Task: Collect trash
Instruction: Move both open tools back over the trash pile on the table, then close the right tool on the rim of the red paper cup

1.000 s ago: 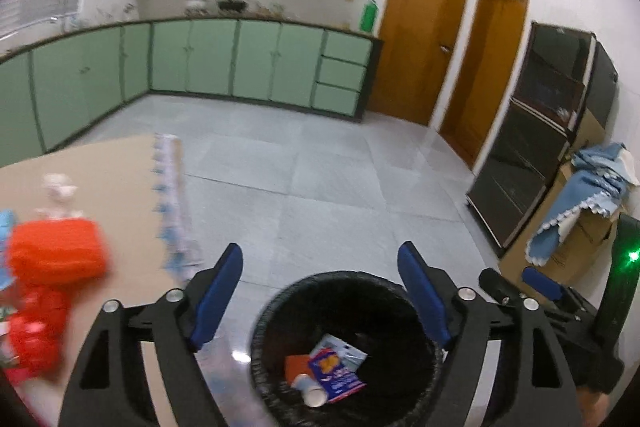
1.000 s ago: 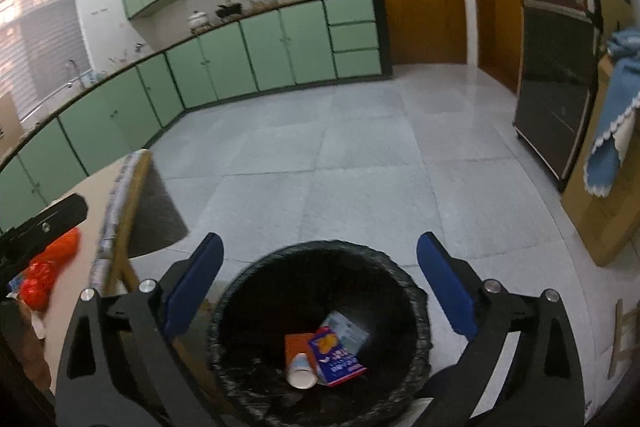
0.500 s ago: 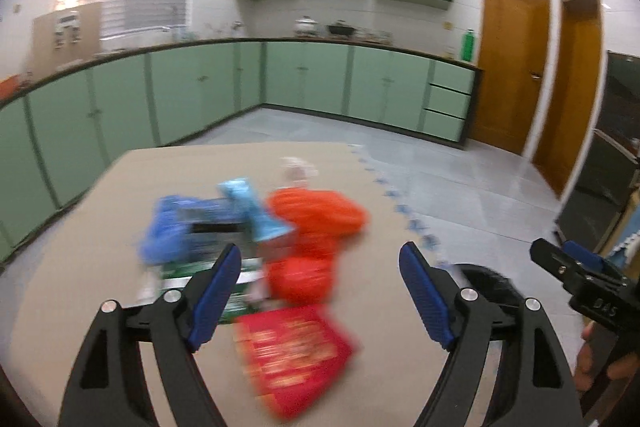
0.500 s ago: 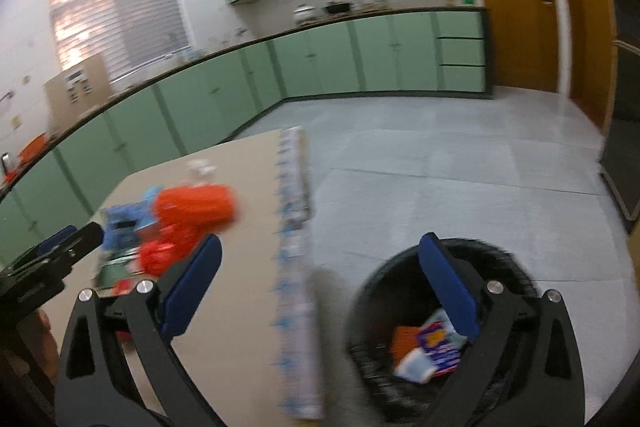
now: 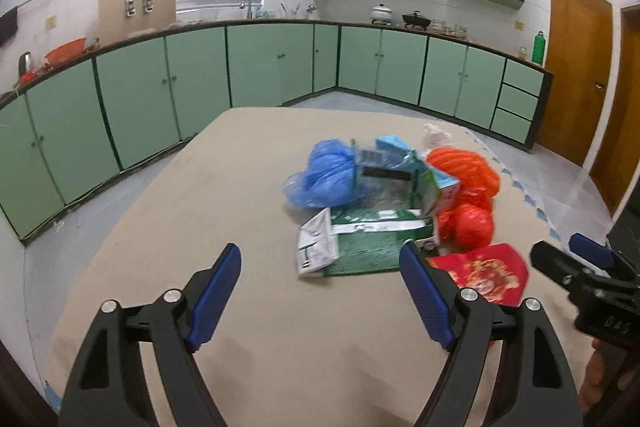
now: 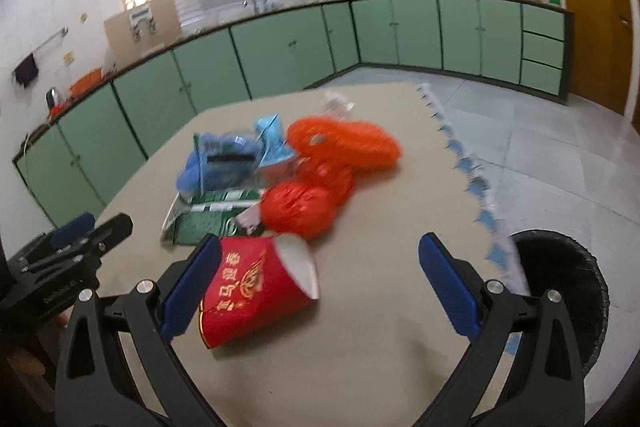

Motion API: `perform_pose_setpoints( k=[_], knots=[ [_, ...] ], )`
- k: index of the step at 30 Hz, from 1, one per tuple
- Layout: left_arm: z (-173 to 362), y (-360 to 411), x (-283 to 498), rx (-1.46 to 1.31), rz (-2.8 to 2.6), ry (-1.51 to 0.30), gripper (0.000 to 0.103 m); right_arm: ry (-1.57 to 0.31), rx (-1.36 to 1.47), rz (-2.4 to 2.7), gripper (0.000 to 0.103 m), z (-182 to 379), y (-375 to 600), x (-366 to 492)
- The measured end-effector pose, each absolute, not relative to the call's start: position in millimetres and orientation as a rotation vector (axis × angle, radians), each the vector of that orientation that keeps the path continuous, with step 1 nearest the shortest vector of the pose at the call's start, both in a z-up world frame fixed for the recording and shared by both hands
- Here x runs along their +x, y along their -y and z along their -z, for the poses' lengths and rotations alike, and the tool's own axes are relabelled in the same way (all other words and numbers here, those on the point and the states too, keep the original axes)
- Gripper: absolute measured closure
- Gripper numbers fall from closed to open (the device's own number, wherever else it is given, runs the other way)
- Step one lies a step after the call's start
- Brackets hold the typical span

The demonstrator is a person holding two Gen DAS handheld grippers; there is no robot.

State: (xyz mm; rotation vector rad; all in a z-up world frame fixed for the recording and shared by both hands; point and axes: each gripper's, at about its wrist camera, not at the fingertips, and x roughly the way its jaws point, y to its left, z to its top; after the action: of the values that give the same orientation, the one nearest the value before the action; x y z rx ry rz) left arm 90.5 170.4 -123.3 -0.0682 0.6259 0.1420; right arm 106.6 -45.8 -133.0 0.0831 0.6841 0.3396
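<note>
- Right wrist view: my right tool [image 6: 320, 279] is spread and empty over the worktop [image 6: 380, 347]; the red packet [image 6: 256, 287] lies just ahead.
- My left tool [image 5: 320, 291] is spread too, empty.
- The trash pile [image 5: 392, 187] is uncollected; the bin [image 6: 568, 291] stands beside the worktop.

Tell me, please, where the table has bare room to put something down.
The table is bare to the left of the blue bag, and along the near edge in front of the open left gripper. It is crowded from the green packet to the red envelope and orange bags.
</note>
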Motion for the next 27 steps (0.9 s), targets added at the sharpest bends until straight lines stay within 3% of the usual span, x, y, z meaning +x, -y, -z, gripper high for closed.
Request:
perform_pose_setpoints(
  k=[11, 13, 14, 16, 19, 27],
  knots=[
    [138.7, -183.1, 94.1, -0.063, -0.159, -0.652, 0.023, -0.808, 0.059, -0.357, 0.008, 166.6, 17.5, 124.0],
    [140.6, -184.4, 95.3, -0.066, -0.157, -0.656, 0.023, -0.831, 0.061, -0.372, 0.027, 171.5, 16.3, 126.6],
    [140.9, -185.0, 95.7, -0.068, -0.156, -0.658, 0.023, -0.844, 0.069, -0.387, 0.029, 173.3, 16.7, 127.6],
    [142.0, -185.1, 97.1, -0.07, -0.154, -0.662, 0.023, -0.843, 0.082, -0.414, 0.05, 171.4, 18.4, 126.5],
    [142.8, -183.6, 99.3, -0.071, -0.147, -0.669, 0.023, -0.864, 0.1, -0.459, 0.064, 168.6, 19.1, 127.0],
    [138.5, -169.0, 101.6, -0.054, -0.116, -0.667, 0.023, -0.842, 0.083, -0.487, 0.069, 154.9, 31.0, 117.8]
  ],
)
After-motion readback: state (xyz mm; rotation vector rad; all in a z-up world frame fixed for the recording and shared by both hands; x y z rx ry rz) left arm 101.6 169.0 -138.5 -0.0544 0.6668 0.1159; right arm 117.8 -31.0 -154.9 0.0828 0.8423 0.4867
